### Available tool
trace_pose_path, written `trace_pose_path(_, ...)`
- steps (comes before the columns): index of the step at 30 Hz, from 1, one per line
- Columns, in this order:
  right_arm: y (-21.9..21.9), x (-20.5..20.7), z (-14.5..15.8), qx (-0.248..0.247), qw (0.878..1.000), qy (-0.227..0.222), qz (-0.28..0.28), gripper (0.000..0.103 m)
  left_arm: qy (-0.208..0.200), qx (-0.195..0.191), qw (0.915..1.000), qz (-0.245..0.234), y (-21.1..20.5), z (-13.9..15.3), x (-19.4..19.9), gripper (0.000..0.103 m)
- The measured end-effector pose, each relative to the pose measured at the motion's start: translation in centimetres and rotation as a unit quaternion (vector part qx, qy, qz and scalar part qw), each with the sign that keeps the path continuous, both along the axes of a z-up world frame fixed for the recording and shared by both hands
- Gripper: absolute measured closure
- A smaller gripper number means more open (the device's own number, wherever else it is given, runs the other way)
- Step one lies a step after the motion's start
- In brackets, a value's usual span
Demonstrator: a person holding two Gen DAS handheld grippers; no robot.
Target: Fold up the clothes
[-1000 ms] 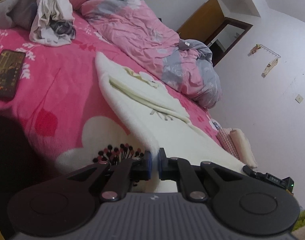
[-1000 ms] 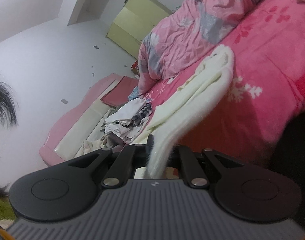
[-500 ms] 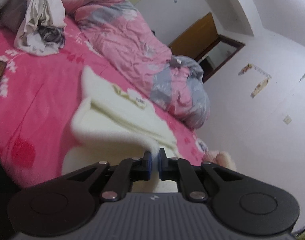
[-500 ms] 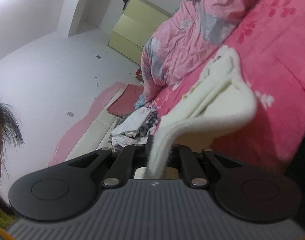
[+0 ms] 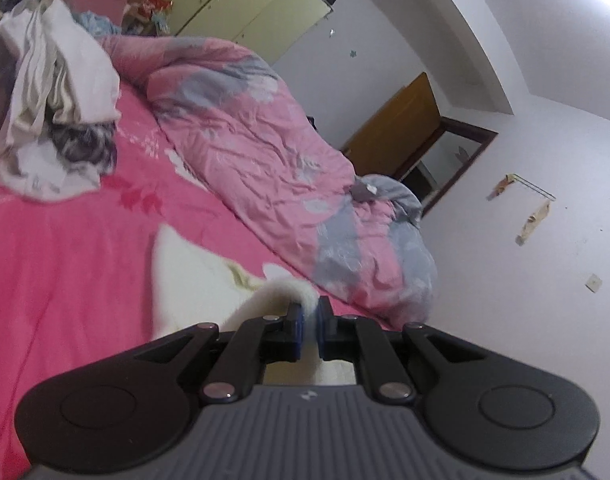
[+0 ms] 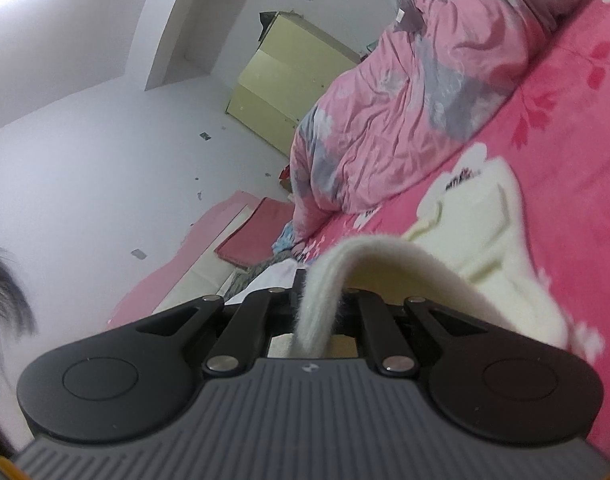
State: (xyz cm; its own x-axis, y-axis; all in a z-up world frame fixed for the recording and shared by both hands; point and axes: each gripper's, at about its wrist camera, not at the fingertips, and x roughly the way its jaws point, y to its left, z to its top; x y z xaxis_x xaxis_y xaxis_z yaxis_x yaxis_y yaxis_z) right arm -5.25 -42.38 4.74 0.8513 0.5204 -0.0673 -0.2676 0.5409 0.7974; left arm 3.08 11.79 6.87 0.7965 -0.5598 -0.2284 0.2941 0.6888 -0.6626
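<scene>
Left gripper (image 5: pixel 309 322) is clamped on an edge of the cream fleece garment (image 5: pixel 193 280); blue pads pinch the cloth with only a thin sliver of fabric between them. Fleece arches up from the jaws and drops back down to the rest of the garment lying on the pink bedsheet (image 5: pixel 65 260), just left of and beyond the gripper. Motion blur on the cloth.

Right gripper (image 6: pixel 319 300) is likewise clenched on a fleece edge of the same garment (image 6: pixel 477 232). A thick fuzzy band rises out of the jaws, curves over to the right and falls onto the flat part of the garment on the sheet (image 6: pixel 577 128). Right finger mostly hidden behind the fleece.

Garment sits on the near part of the bed, partly doubled over itself, both lifted edges off the sheet.

Beyond it, a crumpled pink-and-grey duvet (image 5: pixel 273 152) runs along the far side of the bed. A heap of unfolded clothes (image 5: pixel 53 92) lies at far left in the left view, well apart from the garment. Yellow-green wardrobe (image 6: pixel 281 92) stands against the far wall. Brown door (image 5: pixel 397 128) is at the right in the left view. Dark hair (image 6: pixel 5 292) shows at the left edge of the right view.
</scene>
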Motion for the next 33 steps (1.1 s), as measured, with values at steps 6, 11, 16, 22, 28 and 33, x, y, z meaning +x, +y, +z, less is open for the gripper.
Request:
trace_pose_path(6, -1.1, 6.7, -0.2, 0.006, 1.000, 0.001, -0.018, 0.099, -0.002, 0.007, 0.9998, 0.017, -1.0, -0.1, 6.6, 0.095)
trace_pose_path(11, -1.4, 12.3, -1.0, -0.005, 1.000, 0.012, -0.022, 0.099, 0.017, 0.015, 0.9993, 0.029, -2.0, -1.6, 12.0, 0.095)
trace_pose_path(16, -2.0, 17.1, -3.1, 0.000, 0.999, 0.036, -0.026, 0.099, 0.047, 0.020, 0.9980, 0.038, -2.4, -4.1, 16.6, 0.095)
trace_pose_path(22, -2.6, 21.9, -7.0, 0.016, 0.996, 0.082, -0.032, 0.099, 0.089, 0.021, 0.9949, 0.044, -2.5, -7.7, 20.7, 0.095)
trace_pose_path(28, -3.7, 25.1, -11.3, 0.075, 0.987, 0.138, -0.028, 0.096, 0.136, -0.007, 0.9900, 0.039, -1.9, -10.9, 23.1, 0.091)
trace_pose_path(33, -4.9, 25.9, -13.4, 0.149, 0.978, 0.145, -0.005, 0.094, 0.179, -0.197, 0.9635, 0.027, 1.2, -13.7, 23.8, 0.065)
